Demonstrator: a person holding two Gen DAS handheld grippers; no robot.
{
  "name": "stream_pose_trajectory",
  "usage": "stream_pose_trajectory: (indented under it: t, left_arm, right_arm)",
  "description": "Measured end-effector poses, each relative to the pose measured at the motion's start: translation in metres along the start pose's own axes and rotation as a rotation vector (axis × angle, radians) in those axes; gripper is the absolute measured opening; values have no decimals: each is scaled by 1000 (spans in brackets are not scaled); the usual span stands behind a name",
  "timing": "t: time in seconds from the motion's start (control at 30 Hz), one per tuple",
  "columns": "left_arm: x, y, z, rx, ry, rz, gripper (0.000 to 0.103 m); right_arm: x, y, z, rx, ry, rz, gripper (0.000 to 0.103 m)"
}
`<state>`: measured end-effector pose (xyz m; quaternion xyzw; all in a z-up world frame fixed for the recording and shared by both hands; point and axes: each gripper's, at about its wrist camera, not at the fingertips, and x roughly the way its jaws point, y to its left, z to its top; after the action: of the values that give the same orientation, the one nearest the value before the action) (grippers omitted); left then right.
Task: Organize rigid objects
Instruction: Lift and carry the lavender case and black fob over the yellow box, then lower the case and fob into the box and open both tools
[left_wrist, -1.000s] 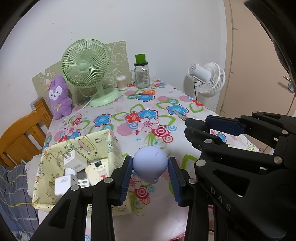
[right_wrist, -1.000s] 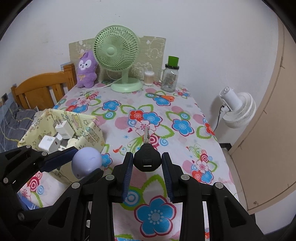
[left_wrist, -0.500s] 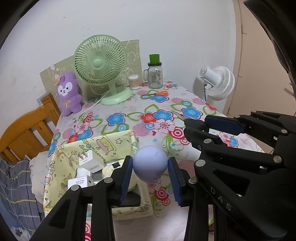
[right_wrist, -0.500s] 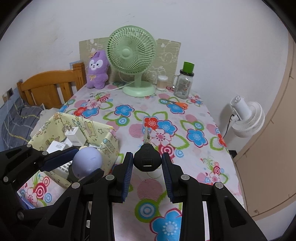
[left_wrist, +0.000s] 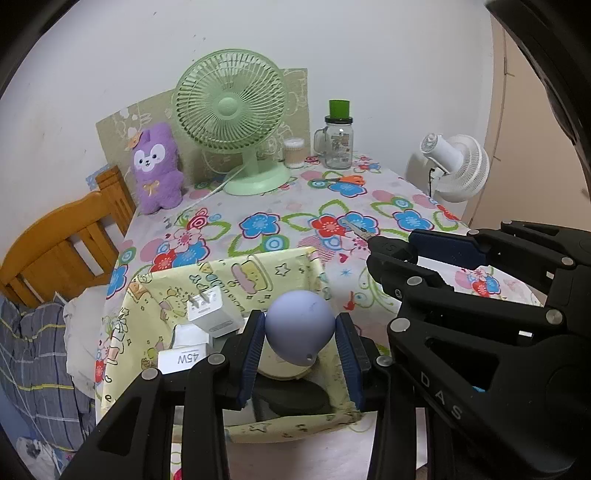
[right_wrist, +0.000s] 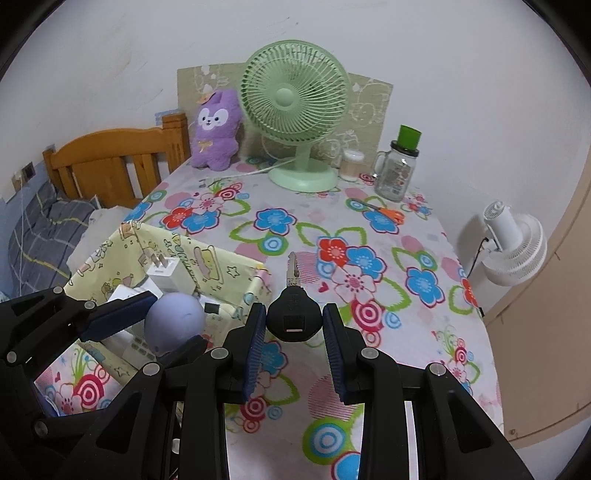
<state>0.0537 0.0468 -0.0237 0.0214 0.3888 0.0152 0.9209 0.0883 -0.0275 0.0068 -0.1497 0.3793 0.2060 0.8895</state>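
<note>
My left gripper (left_wrist: 300, 334) is shut on a lavender rounded object (left_wrist: 300, 326), held above the open yellow patterned fabric box (left_wrist: 236, 269). The box holds white chargers (left_wrist: 207, 310) and a cream round item. The lavender object also shows in the right wrist view (right_wrist: 173, 325). My right gripper (right_wrist: 294, 325) is shut on a black car key (right_wrist: 293, 317) with its metal blade pointing forward, just right of the box (right_wrist: 221, 266) and above the floral tablecloth (right_wrist: 369, 258).
A green desk fan (right_wrist: 295, 110), purple plush (right_wrist: 216, 129), glass jar with green lid (right_wrist: 397, 173), small white container (right_wrist: 351, 166) and orange scissors (right_wrist: 384, 212) sit at the table's far side. A white fan (right_wrist: 513, 247) stands right of the table, a wooden bed frame (right_wrist: 110, 166) left.
Both grippers moved left together. The lavender object went from beside the box to above its inside. The key stays clamped, now near the box's right wall.
</note>
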Motion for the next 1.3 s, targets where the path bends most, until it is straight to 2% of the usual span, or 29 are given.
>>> stream_pose_trajectory:
  t: [0.43,0.93,1.0,1.07,1.3]
  left_arm:
    - [22,31,-12,-42,43,-7,40]
    - [34,48,-26,-75,72,-17,41]
    - [31,47,-28,-66,66,-9,48]
    - [30,46,-29,-61,62,-10,65]
    - [24,44,-32,-45,46,1,78]
  right_arm:
    - [32,30,6,-31,64,60,34]
    - [48,51,4,-72,77,57,34]
    - [47,51,4,-70,75,56,34]
    - [46,51,3,-69,75,63,34]
    - [39,51,-1,-64,81,80,34]
